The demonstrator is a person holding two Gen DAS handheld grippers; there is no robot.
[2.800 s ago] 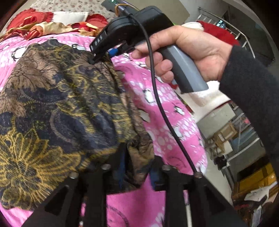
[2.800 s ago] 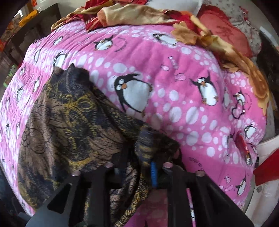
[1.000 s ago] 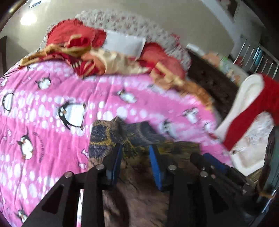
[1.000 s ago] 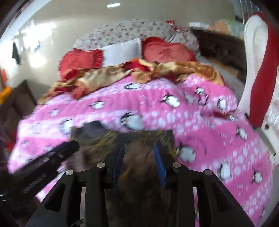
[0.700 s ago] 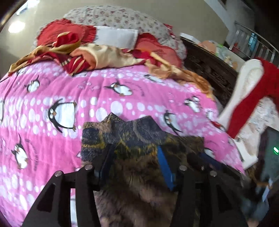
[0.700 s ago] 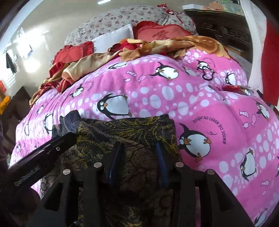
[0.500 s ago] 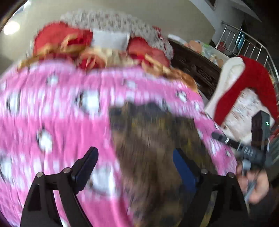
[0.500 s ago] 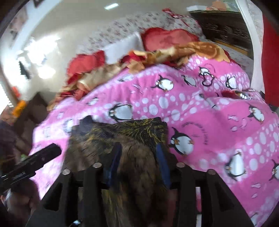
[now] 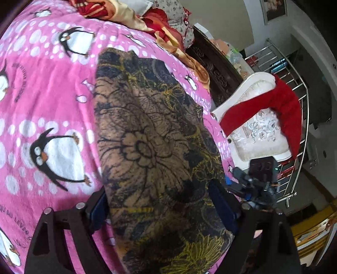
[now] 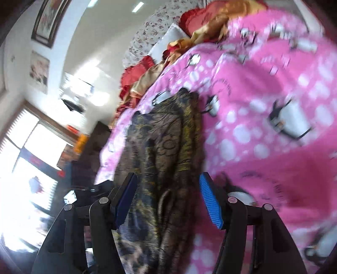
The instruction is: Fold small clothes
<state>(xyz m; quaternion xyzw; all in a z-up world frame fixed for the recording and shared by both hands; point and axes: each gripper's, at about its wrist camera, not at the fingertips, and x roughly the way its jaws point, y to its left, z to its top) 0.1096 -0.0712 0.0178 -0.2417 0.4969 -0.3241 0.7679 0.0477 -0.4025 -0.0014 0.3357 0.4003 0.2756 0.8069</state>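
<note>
A brown, black and gold flower-patterned garment (image 9: 151,143) lies folded in a long strip on the pink penguin blanket (image 9: 48,88). My left gripper (image 9: 160,207) straddles its near end. The jaws stand wide and are closing, with the cloth between them, and the pads do not press on it. In the right wrist view the same garment (image 10: 164,143) runs away from my right gripper (image 10: 168,200), which is open. Its blue pads (image 10: 210,202) stand on either side of the cloth without touching it. The right gripper (image 9: 246,185) also shows at the garment's right edge.
Red and gold bedding and pillows (image 9: 126,12) are heaped at the head of the bed. Beyond the bed's right edge stand a white chair with a red cloth over it (image 9: 263,118), a metal rail (image 9: 303,118) and a dark carved cabinet (image 9: 217,69). A bright window (image 10: 27,147) fills the left.
Both grippers let go of the garment and their jaws spread wide. The garment now lies flat as a narrower strip. Both views have tilted and dropped toward the bed.
</note>
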